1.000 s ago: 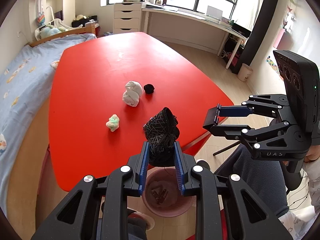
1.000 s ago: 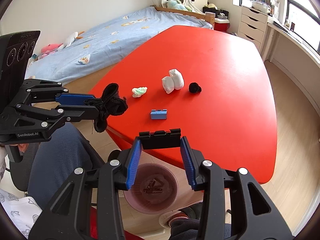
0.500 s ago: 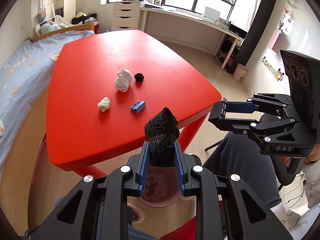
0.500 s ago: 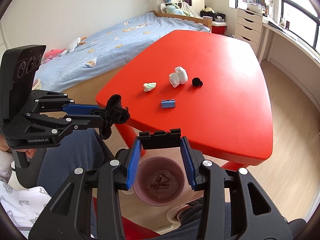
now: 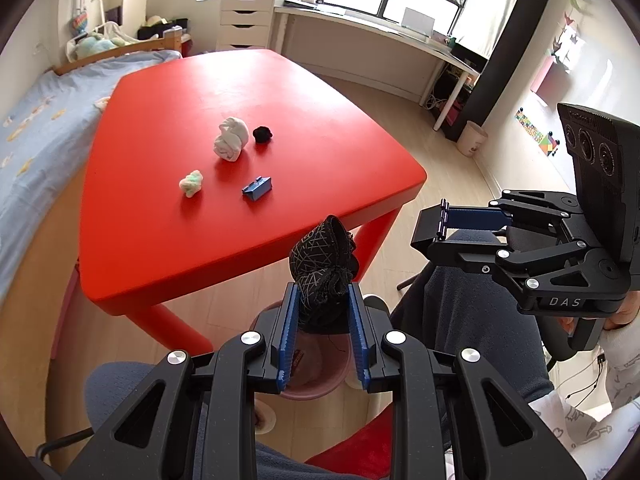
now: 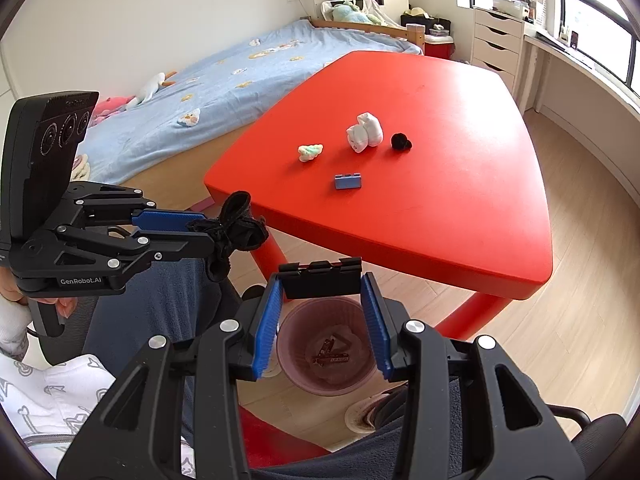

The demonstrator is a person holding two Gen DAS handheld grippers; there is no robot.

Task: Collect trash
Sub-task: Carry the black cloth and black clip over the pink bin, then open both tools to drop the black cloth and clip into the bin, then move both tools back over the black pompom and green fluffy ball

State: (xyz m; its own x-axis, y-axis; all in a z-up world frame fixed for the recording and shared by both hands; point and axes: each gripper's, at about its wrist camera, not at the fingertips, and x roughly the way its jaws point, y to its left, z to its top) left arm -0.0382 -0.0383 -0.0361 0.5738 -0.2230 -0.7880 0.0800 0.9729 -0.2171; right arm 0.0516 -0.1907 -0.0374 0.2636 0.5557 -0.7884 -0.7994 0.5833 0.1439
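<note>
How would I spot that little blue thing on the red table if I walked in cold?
Start at the big red table beside the bed. Four small things lie in a loose cluster on it; the blue block is the one closest to the near edge. It alone is hard-edged and blue: its neighbours are a white wad, a pale green-and-white wad and a black wad.

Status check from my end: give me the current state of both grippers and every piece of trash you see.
Left gripper: shut on black patterned fabric wad, off the red table.
Right gripper: open, empty.
Pink trash bin: on floor, upright, some scraps inside.
White crumpled wad: on table.
Small black ball: on table.
Pale green wad: on table.
Blue block: on table.
</note>
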